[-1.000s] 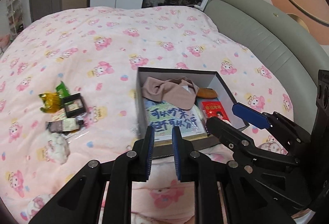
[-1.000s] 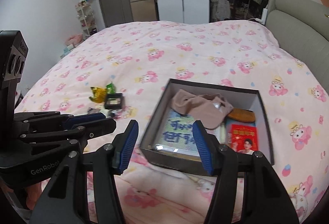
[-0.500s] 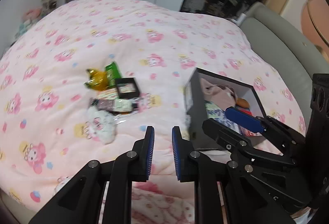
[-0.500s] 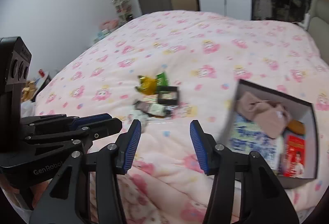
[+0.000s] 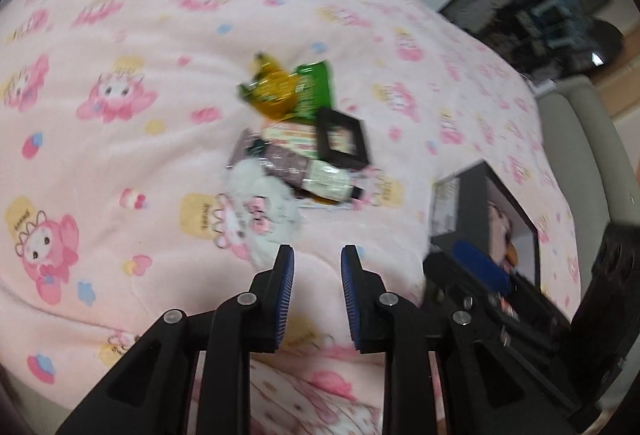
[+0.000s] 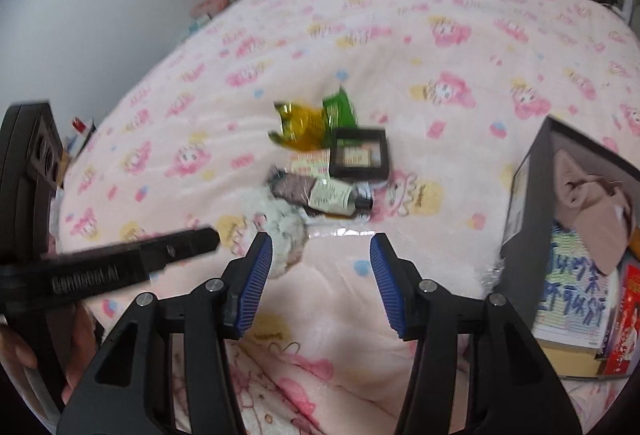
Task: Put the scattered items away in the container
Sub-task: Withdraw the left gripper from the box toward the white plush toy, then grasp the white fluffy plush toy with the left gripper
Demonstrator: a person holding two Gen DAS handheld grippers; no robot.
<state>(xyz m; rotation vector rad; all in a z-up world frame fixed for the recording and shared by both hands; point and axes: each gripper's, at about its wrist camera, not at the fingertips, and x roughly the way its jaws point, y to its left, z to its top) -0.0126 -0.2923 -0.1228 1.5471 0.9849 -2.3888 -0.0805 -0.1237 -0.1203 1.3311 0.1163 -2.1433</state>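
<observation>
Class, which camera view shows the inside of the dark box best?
The right wrist view: the box faces it open, showing the beige cloth and book. The left wrist view shows its outer wall and a sliver inside, partly behind the right tool.

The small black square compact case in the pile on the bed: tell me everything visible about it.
The small black square compact case lies flat on the pink cartoon-print blanket, lid side up, with a thick glossy black frame around a pale window showing blurred pinkish panels. It looks like hard plastic and appears closed. It sits at the pile's box-side edge, against the green snack wrapper and partly over a pink-and-white packet; a pale tube lies just nearer. Neither gripper touches it.
</observation>
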